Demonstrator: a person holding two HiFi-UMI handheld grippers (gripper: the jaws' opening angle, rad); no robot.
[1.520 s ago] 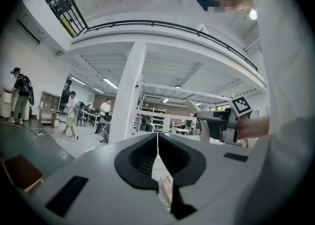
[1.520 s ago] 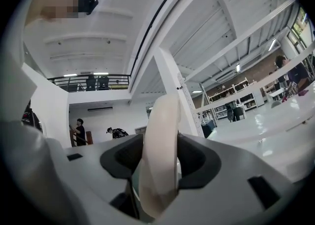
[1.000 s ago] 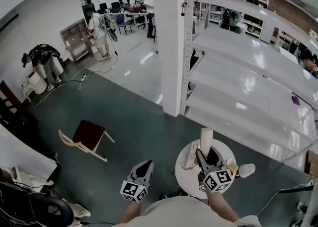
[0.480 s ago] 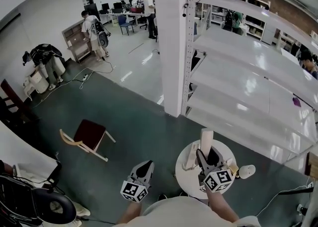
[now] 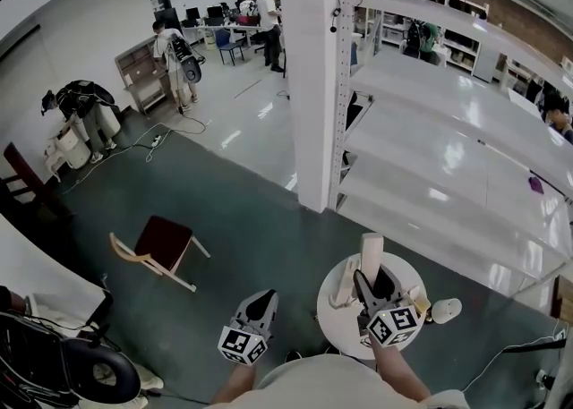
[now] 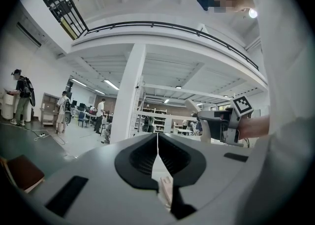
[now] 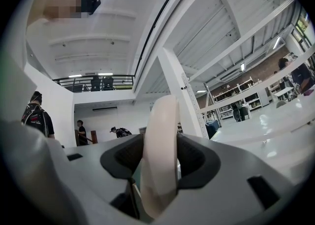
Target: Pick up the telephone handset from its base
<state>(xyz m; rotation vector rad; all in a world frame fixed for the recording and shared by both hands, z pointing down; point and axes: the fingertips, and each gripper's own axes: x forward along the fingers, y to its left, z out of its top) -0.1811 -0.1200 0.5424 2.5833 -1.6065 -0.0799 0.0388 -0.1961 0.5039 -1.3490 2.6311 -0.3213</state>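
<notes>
Your cream handset (image 7: pixel 160 155) stands upright, clamped between the jaws of the right gripper (image 5: pixel 372 277), above the round white table (image 5: pixel 329 313).

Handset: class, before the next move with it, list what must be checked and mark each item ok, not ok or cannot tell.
1. Right gripper closed on the handset: ok.
2. Handset upright between the jaws: ok.
3. Handset clear of its base: cannot tell.
4. Left gripper shut, empty, beside the round table, not over it: ok.
5. Cord free to follow: cannot tell, none shows.
</notes>
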